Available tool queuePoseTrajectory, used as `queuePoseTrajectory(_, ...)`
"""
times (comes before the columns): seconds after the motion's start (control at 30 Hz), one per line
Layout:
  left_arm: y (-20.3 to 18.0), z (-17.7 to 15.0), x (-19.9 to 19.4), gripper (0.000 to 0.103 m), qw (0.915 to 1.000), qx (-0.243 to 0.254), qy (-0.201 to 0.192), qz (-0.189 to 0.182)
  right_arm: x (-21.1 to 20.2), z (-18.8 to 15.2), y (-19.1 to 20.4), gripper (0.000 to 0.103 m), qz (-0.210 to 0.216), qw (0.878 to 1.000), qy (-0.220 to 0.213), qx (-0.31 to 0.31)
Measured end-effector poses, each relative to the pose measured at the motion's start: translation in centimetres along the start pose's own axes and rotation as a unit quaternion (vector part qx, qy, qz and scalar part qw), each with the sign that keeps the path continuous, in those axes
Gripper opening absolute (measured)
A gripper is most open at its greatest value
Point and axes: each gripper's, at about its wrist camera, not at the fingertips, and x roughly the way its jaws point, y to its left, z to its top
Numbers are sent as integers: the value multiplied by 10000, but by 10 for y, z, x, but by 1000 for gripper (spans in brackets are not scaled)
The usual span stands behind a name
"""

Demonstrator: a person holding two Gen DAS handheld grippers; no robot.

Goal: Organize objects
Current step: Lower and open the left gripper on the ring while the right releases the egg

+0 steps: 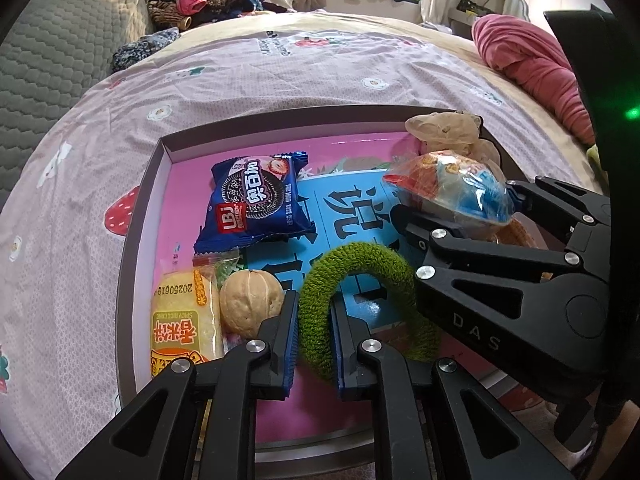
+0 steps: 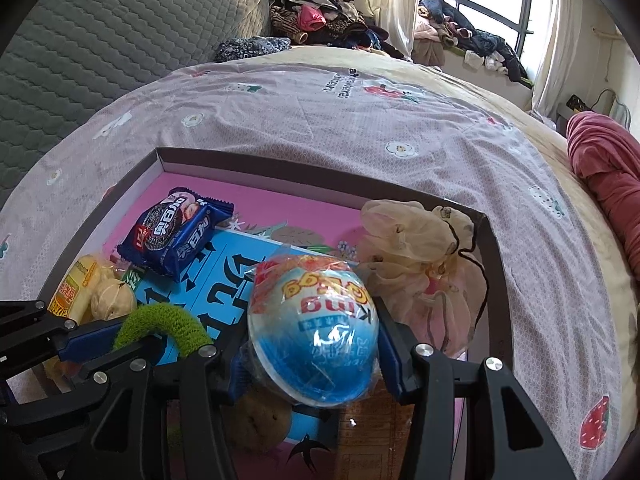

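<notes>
Left wrist view: the left hand-held gripper point(image 1: 314, 316) is clenched on a green knitted ring point(image 1: 360, 276), pinching one side of the loop just above the tray point(image 1: 138, 216) on the bed point(image 1: 280, 76). The ring looks soft, light and squashy, so a pinch across its band should hold.

Right wrist view: the right hand-held gripper point(image 2: 312, 344) is grasping a wrapped toy egg point(image 2: 312, 332) between its pads, low over the tray. Its plastic wrap looks slippery and the shell rigid, so gripping at the widest part seems safest.
</notes>
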Motion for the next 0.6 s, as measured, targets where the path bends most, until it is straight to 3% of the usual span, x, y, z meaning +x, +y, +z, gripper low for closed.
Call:
queuePoseTrajectory(0.07, 0, 0, 0, 24, 10000, 3, 4, 12, 0, 0, 0, 52, -11, 10000, 14, -17)
queuePoseTrajectory(0.2, -3, 0, 0, 46, 9999, 45, 22, -127, 0, 1, -2, 57, 17, 10000, 13, 57)
queuePoseTrajectory(0.47, -5, 0, -4, 49, 9999, 88, 16, -110, -5, 1, -3, 60, 17, 9999, -64, 83)
queuePoseTrajectory(0.6, -6, 1, -10, 58, 9998, 123, -33, -151, -11, 3, -5, 63, 30, 9998, -136, 126)
